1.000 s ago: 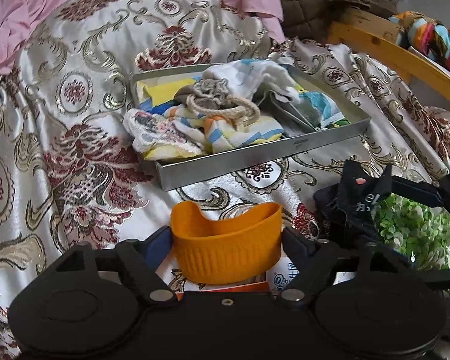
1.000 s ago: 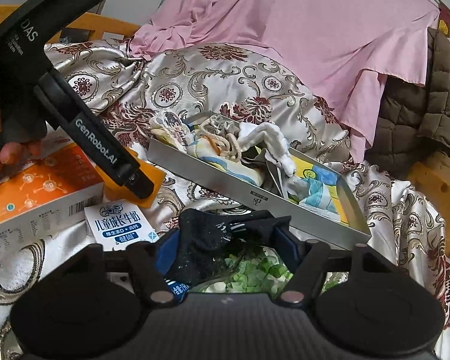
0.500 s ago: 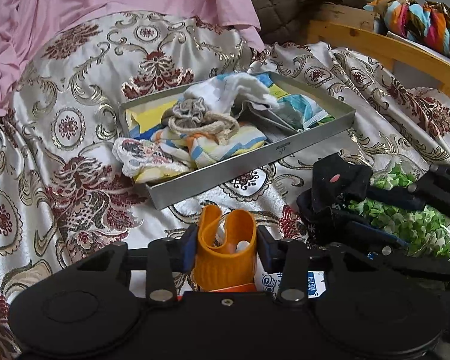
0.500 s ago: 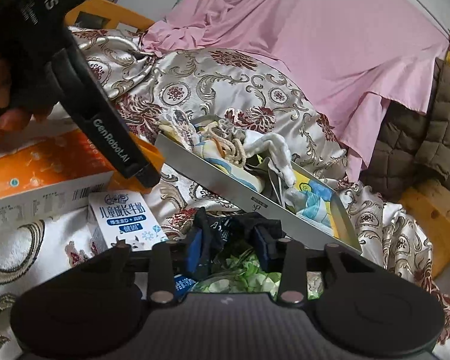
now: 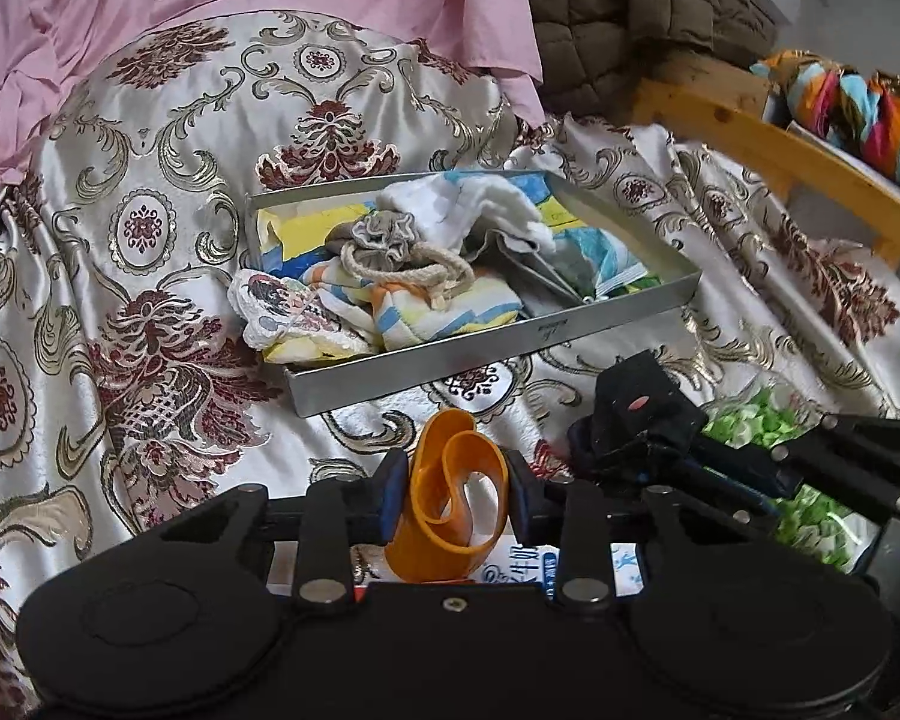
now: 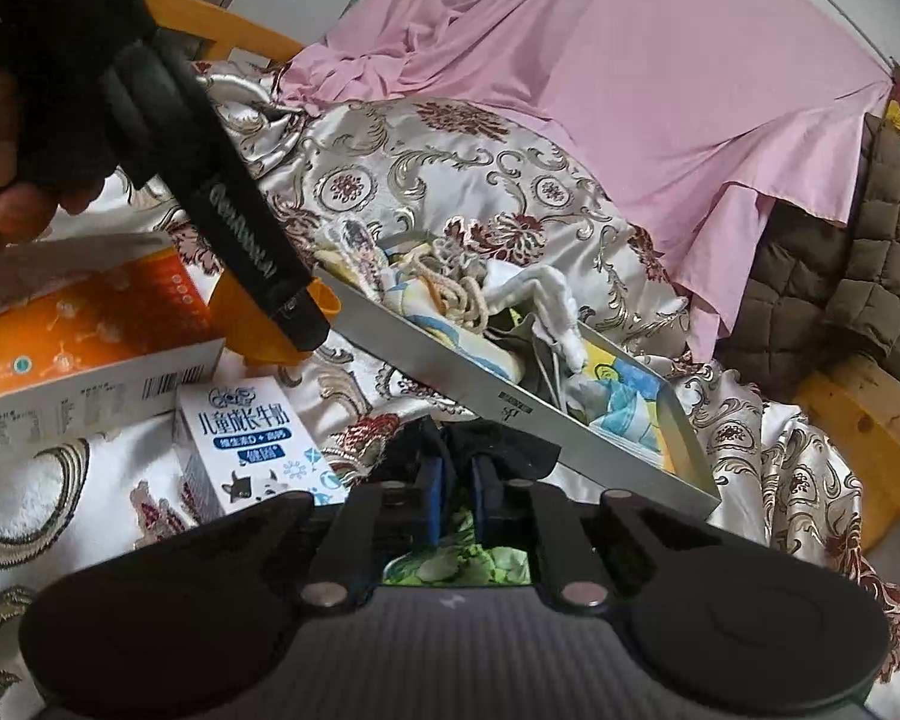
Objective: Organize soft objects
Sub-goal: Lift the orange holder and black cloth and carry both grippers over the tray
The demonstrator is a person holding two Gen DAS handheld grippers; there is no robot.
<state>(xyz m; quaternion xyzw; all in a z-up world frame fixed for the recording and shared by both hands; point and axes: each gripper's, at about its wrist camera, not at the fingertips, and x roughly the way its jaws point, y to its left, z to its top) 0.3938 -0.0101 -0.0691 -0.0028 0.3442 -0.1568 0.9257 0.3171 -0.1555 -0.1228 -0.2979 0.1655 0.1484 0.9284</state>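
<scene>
The bed's patterned cover [image 5: 168,276] lies bare to the left of the metal tray [image 5: 450,369], open room for a tool. The tray itself is heaped with cloths and a drawstring pouch [image 5: 390,252]. Between tray and near edge the strip is narrow, crowded by the left tool [image 5: 453,501] and the right tool [image 6: 457,495] side by side. An orange box [image 6: 84,324] and a milk carton [image 6: 240,438] block the near left. A wooden rail [image 5: 768,150] bounds the right, perhaps the bed frame
</scene>
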